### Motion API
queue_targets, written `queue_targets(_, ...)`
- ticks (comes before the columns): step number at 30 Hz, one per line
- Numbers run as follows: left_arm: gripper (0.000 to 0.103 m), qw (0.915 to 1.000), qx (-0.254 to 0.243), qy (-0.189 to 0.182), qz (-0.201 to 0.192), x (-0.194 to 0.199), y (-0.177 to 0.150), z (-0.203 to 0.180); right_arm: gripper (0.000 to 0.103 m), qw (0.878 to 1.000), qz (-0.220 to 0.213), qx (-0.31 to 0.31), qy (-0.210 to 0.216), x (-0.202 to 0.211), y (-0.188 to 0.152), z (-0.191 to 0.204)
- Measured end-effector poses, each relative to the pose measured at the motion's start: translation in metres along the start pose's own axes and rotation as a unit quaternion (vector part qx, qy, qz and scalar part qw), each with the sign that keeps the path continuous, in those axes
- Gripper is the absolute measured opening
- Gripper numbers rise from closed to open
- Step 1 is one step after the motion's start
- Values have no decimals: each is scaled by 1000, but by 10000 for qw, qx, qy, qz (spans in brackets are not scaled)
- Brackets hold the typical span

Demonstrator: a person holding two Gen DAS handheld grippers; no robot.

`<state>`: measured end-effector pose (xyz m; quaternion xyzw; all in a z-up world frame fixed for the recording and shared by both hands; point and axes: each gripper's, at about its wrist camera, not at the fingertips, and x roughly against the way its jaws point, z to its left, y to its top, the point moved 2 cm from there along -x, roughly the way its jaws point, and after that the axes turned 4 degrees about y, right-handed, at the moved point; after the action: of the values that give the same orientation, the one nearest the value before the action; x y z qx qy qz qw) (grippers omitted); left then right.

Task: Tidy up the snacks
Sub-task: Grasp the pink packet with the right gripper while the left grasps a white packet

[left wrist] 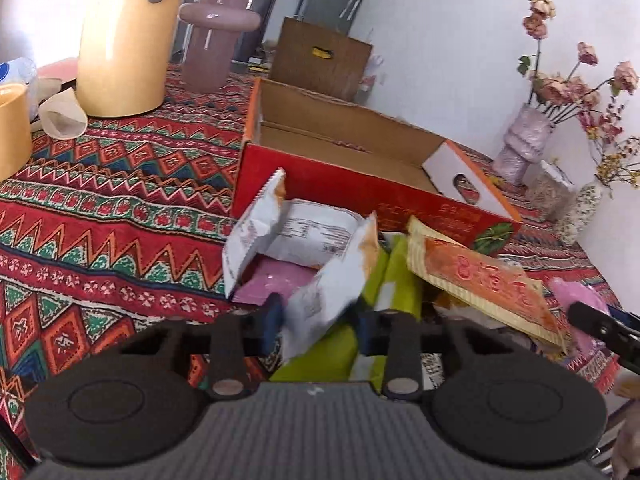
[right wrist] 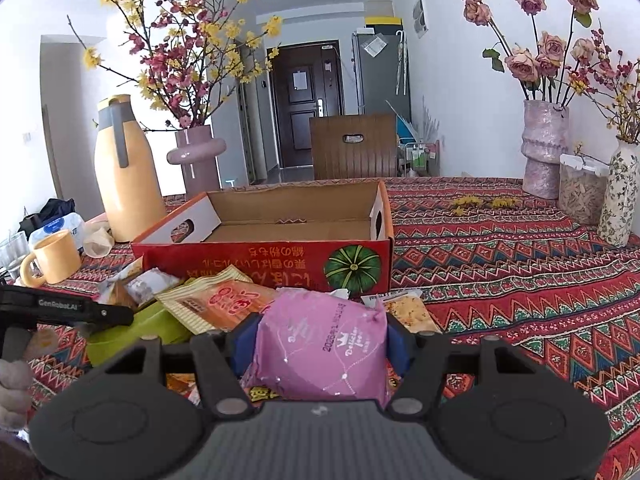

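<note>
An open red cardboard box (left wrist: 360, 196) (right wrist: 264, 256) stands on the patterned tablecloth, its inside bare. A pile of snack packets lies in front of it. My left gripper (left wrist: 318, 320) is shut on a white snack packet (left wrist: 320, 300) at the pile's near edge. My right gripper (right wrist: 320, 340) is shut on a pink snack packet (right wrist: 324, 344) and holds it just above the pile. An orange packet (left wrist: 480, 284) (right wrist: 224, 304), a green packet (left wrist: 396, 284) (right wrist: 140, 328) and another white packet (left wrist: 316, 228) lie in the pile.
A tall yellow jug (right wrist: 124, 172) (left wrist: 124, 36), a yellow mug (right wrist: 52, 256) and a pink vase (right wrist: 196, 156) stand left of the box. Flower vases (right wrist: 544, 148) and a clear jar (right wrist: 580, 188) stand at the right. A wooden chair (right wrist: 356, 144) is behind the table.
</note>
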<state>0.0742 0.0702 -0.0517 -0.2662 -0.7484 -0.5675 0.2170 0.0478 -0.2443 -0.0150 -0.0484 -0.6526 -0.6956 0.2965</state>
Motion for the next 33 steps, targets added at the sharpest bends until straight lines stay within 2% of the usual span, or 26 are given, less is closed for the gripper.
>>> queue_targets(1, 25, 10000, -25, -16, -16, 2, -1, -1, 63, 10000, 7, 3, 1, 0, 0, 0)
queue_targets(8, 25, 9995, -189, 167, -200, 11, 0, -7, 63, 10000, 2, 31, 15, 1, 0, 3)
queue_targets(11, 46, 9989, -306, 232, -279, 15, -1, -11, 63, 10000, -13, 35, 18, 3, 0, 3)
queue_targets(13, 70, 9978, -434, 322, -381, 17, -1, -17, 63, 10000, -25, 28, 22, 5, 0, 4)
queue_targets(14, 73, 9972, -499, 349, -441, 18, -1, -21, 63, 10000, -30, 26, 25, 5, 0, 3)
queue_targets(20, 73, 9939, -875, 456, -494, 10, 4, -39, 63, 10000, -28, -10, 31, 5, -1, 2)
queue_targets(27, 73, 9951, -712, 623, -279, -3, 1, -25, 63, 10000, -5, -49, 29, 4, -1, -1)
queue_targets(33, 56, 9987, -409, 294, -117, -1, -1, -3, 63, 10000, 41, -56, 57, -1, -2, 0)
